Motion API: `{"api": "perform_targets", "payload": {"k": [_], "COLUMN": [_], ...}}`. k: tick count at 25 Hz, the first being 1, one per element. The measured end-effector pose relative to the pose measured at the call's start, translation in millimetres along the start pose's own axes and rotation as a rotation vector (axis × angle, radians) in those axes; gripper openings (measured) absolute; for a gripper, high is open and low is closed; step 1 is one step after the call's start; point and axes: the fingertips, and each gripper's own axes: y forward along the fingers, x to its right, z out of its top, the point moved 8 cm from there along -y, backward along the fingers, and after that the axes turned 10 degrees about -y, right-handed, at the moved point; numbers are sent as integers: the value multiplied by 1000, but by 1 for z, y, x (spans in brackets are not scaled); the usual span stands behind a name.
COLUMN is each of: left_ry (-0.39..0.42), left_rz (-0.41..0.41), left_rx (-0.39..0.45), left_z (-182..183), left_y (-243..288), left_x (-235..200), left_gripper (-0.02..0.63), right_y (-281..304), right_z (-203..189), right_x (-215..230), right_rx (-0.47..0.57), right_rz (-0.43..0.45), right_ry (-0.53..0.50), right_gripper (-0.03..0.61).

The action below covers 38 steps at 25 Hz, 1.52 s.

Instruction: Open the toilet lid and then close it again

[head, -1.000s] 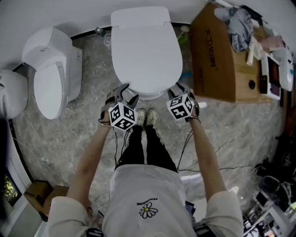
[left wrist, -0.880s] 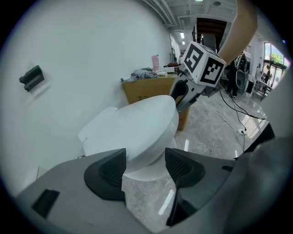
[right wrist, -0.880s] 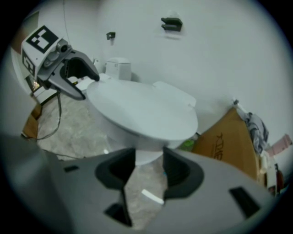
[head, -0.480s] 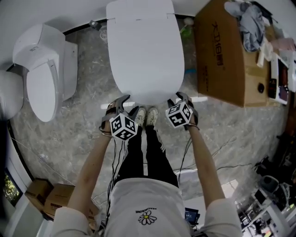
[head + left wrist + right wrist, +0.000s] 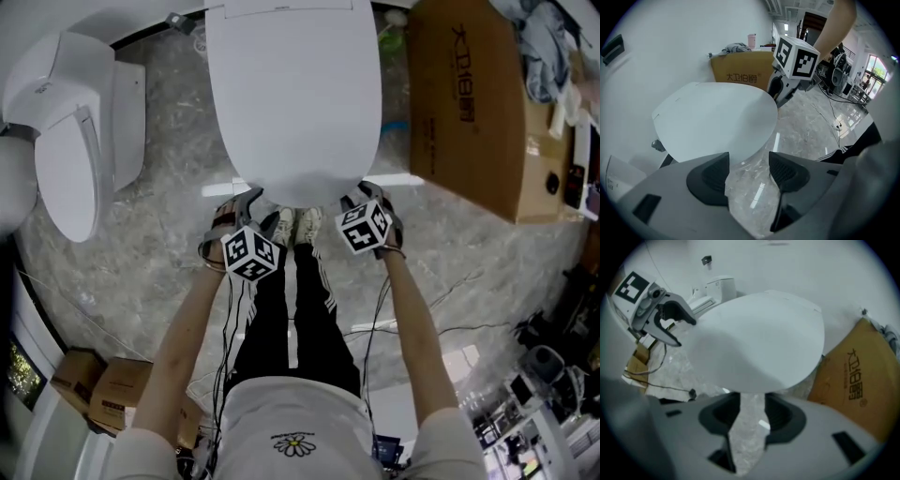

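The white toilet lid (image 5: 292,94) lies shut on the bowl, at the top centre of the head view. My left gripper (image 5: 258,208) hangs at the left of the lid's front edge, pointing steeply down. Its jaws stand open over the marble floor, with the lid rim (image 5: 712,119) just ahead of them and nothing between them. My right gripper (image 5: 361,195) hangs at the right of the front edge. Its jaws have just been closing a little but stay open, with only floor between them and the lid (image 5: 759,348) just beyond the fingertips.
A second white toilet (image 5: 70,141) stands at the left. A big cardboard box (image 5: 469,103) with clothes on top stands right of the bowl. The person's shoes (image 5: 295,225) sit between the grippers. Cables (image 5: 412,328) trail over the floor, and small cartons (image 5: 94,394) lie at lower left.
Both grippers have sunk toward the lid's front edge and tipped further down. The head camera has moved closer, so the lid looks larger. The lid has stayed shut.
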Motion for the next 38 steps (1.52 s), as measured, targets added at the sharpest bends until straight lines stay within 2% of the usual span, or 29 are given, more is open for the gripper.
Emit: {"api": "perform_targets", "payload": {"k": [6, 11, 16, 18, 22, 26, 30, 33, 36, 38], "left_ry": [-26, -59, -103, -143, -285, -312, -336, -334, -327, -326], "left_rz": [-7, 22, 26, 43, 100, 158, 208, 239, 262, 275], "left_rx": [-30, 11, -6, -16, -23, 89, 229, 360, 507, 617], "left_z": [-12, -17, -15, -13, 1, 52, 110, 159, 198, 221], "left_y": [31, 35, 37, 36, 13, -32, -95, -150, -211, -253], "left_x": [-1, -3, -1, -3, -11, -40, -69, -85, -84, -78], "left_gripper": [285, 262, 256, 256, 250, 230, 184, 170, 156, 115], "right_y": [31, 34, 33, 28, -2, -57, -140, -220, -290, -332], "right_z": [-6, -8, -10, -8, -8, 19, 71, 115, 145, 156], "right_x": [2, 2, 0, 1, 2, 36, 72, 94, 93, 86], "right_rx": [-22, -3, -4, -4, -5, 79, 230, 383, 524, 609], "right_rz": [18, 18, 20, 9, -22, -116, -245, -364, -454, -491], "right_ry": [10, 15, 26, 47, 147, 192, 184, 167, 144, 118], "right_gripper": [176, 173, 163, 134, 92, 84, 77, 69, 61, 60]}}
